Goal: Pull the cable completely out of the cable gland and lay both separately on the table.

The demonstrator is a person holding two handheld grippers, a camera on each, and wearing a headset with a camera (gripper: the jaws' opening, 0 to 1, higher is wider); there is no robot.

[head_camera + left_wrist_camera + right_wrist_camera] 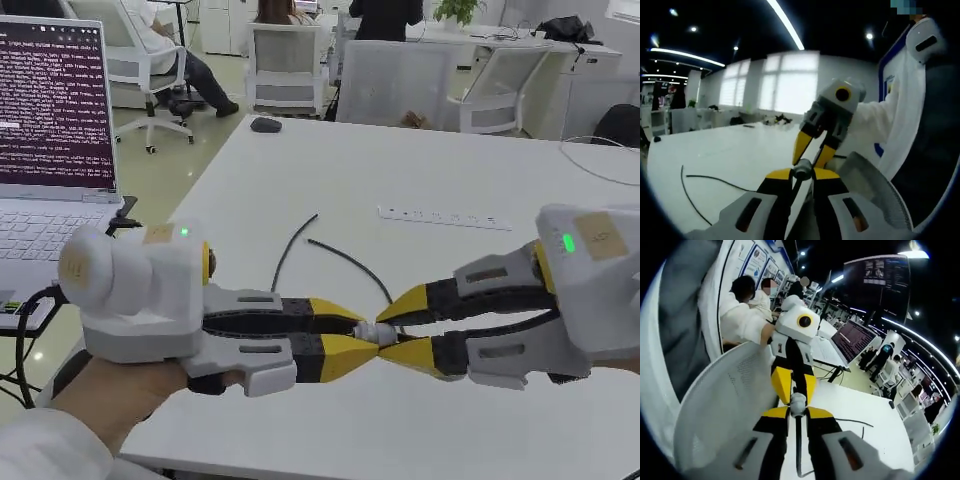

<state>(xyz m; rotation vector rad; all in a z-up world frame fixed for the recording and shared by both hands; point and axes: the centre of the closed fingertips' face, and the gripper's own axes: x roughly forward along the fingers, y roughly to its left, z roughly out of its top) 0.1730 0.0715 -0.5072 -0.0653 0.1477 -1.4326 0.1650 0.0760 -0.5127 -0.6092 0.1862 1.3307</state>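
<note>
Your left gripper [358,335] has its jaws clenched on the gland [802,169], held at lower centre above the surface [450,150]. The right gripper [386,334] seems clamped on the cable [345,258] right beside it. Pull crooked and the cable may bind or slip. The gland could also pop free.

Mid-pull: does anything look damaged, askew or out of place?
Nothing stands out. The small grey cable gland sits where the tips of the left gripper and right gripper meet, with the thin black cable trailing loose over the white table.
</note>
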